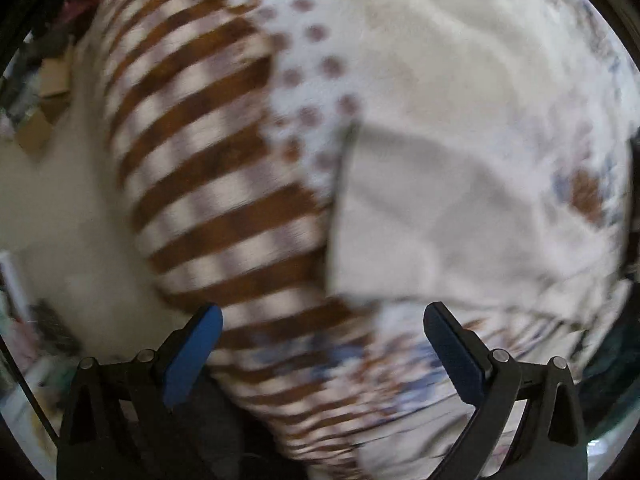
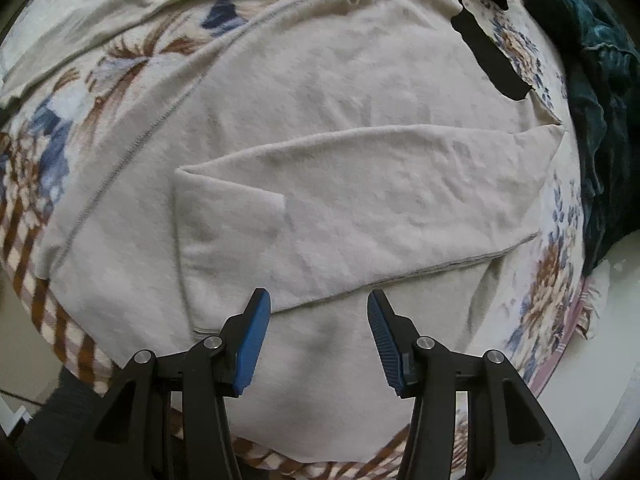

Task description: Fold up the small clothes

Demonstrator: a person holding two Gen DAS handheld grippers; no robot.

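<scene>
Brightness: both views are being lit softly and evenly, with no harsh glare.
Left wrist view: the whole picture is being smeared by motion blur; the brown stripes and dots of the bedspread (image 1: pixel 208 184) are being streaked.
Right wrist view: the picture is being rendered sharply; the weave and seams of the cream garment (image 2: pixel 320 184) are being shown clearly.
Shadows: a faint shadow is being cast on the cloth between the right gripper (image 2: pixel 319 300) fingers.
Distortion: strong fisheye bulging is being shown, with edges being darkened by a black circular rim.
</scene>
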